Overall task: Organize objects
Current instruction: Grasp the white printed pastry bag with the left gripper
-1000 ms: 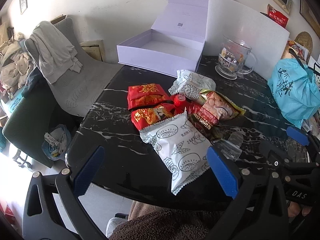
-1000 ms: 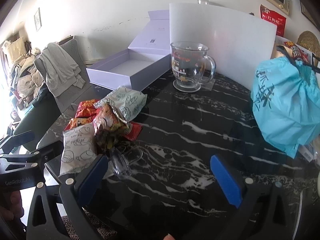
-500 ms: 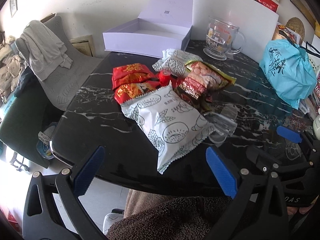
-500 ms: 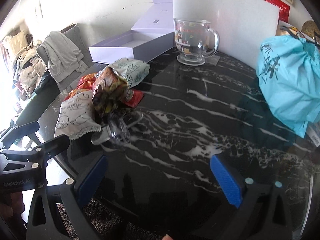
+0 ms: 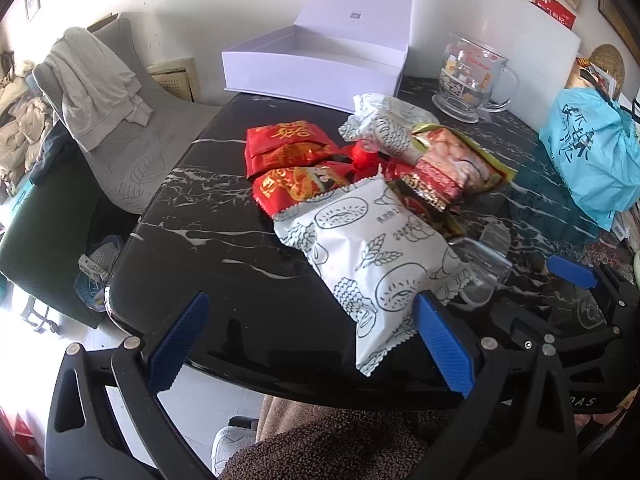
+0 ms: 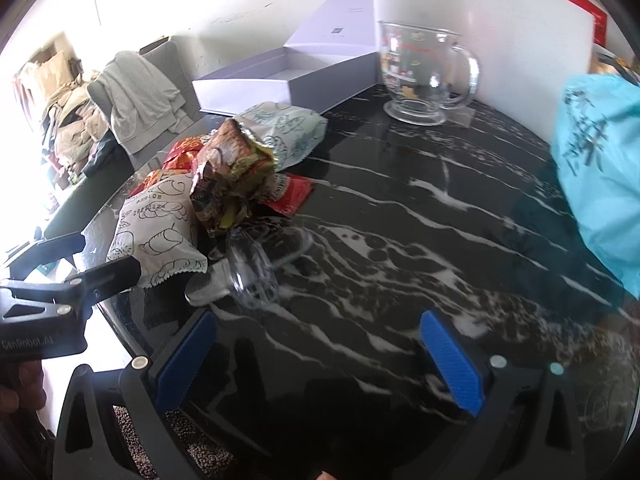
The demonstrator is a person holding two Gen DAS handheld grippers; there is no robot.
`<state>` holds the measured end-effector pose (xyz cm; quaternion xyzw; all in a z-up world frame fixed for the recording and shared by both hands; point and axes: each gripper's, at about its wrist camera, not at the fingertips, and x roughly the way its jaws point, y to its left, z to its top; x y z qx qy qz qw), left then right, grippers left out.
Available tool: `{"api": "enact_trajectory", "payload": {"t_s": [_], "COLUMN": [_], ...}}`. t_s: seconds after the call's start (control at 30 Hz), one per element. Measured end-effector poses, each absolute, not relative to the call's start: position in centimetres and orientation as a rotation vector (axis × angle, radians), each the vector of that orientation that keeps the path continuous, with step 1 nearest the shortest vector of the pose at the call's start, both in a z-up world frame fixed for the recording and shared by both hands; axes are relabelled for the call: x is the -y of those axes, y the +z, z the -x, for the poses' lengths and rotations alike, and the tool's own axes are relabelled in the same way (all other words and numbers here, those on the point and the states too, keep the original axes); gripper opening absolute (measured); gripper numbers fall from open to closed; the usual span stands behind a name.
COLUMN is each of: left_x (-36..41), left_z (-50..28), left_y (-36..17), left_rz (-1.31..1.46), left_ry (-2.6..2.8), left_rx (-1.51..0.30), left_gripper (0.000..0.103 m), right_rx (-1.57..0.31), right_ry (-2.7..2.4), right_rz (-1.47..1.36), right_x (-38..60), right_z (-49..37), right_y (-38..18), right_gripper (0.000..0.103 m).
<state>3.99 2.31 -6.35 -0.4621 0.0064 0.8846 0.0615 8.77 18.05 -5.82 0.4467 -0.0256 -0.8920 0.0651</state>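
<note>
On black marble table (image 5: 208, 240), white leaf-printed snack packet (image 5: 372, 256) lies flat.

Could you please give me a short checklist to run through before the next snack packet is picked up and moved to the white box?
1. Left hand-held gripper open and holding nothing: ok.
2. Right hand-held gripper open and holding nothing: ok.
3. White box has its lid up and looks empty inside: ok.
4. White patterned packet lies nearest, on top of the pile: ok.
5. Packet is between the left fingers: not ok, it lies beside the right-hand finger.
6. Clear plastic piece clear of the packet: cannot tell, their edges lie close.
</note>
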Motion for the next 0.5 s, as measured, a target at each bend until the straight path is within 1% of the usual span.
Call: {"api": "enact_trajectory", "payload": {"t_s": [0.17,0.37,0.47,0.5], "left_x": [-0.8,1.5,1.2,0.8], "left_z": [-3.6,-3.6,-3.5,-3.4], "left_y": [-6.3,-5.5,-4.9,-4.7], "left_rz": [1.438,1.439,1.386,1.37], "left_ry": [2.666,2.687,2.699,2.687], "left_rx": [-0.006,0.082,0.049,0.039], "left_gripper": [0.102,0.101,0.101,0.101], "right_rx": [0.058,0.058,0.066,0.075], "right_ry": [-2.636,-2.578,-2.582,-2.582], "right_rz": [-1.319,-1.306,-1.293,-1.285], "right_x": [-16.9,-15.7,-15.7,-15.8], "right_z": [-7.8,-6.7,-6.4,-6.3], "right_y": [-5.9,-6.1,-6.1,-6.1], "right_gripper": [0.102,0.102,0.102,0.099]}}
